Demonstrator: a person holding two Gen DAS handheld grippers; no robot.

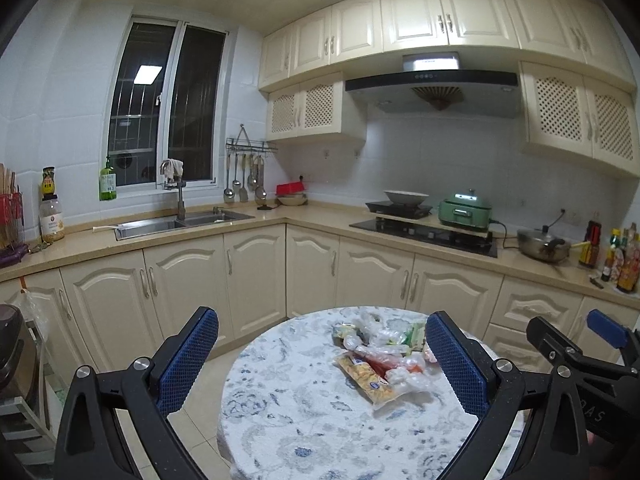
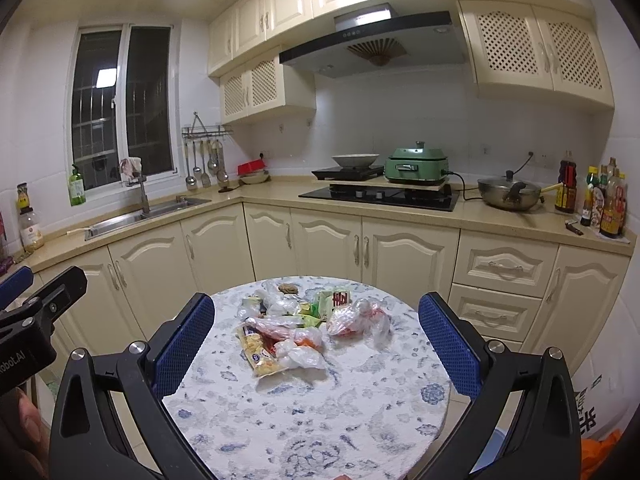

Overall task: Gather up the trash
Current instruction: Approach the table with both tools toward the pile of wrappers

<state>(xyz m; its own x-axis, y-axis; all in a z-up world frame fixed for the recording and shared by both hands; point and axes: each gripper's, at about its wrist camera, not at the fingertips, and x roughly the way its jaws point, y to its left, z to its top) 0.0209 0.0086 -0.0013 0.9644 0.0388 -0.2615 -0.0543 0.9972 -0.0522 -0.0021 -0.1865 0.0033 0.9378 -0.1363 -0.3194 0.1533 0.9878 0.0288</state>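
A heap of trash lies on the round table point(image 1: 304, 420) point(image 2: 320, 412) with a blue-flowered cloth. It holds a yellow snack packet point(image 1: 368, 378) point(image 2: 260, 354), crumpled clear plastic bags point(image 1: 378, 334) point(image 2: 358, 320) and a green-and-white carton point(image 2: 334, 300). My left gripper point(image 1: 322, 360) is open, above the table's near side, with the heap just inside its right finger. My right gripper point(image 2: 316, 344) is open too, held over the table with the heap ahead between its fingers. Neither holds anything. The right gripper point(image 1: 580, 344) also shows at the right edge of the left wrist view.
Cream kitchen cabinets point(image 1: 248, 280) ring the table at the back. The counter carries a sink point(image 1: 176, 224), a hob point(image 2: 380, 196), a green cooker point(image 2: 416, 166), a wok point(image 2: 508, 194) and sauce bottles point(image 2: 604, 204). A shelf with an appliance point(image 1: 16, 360) stands at left.
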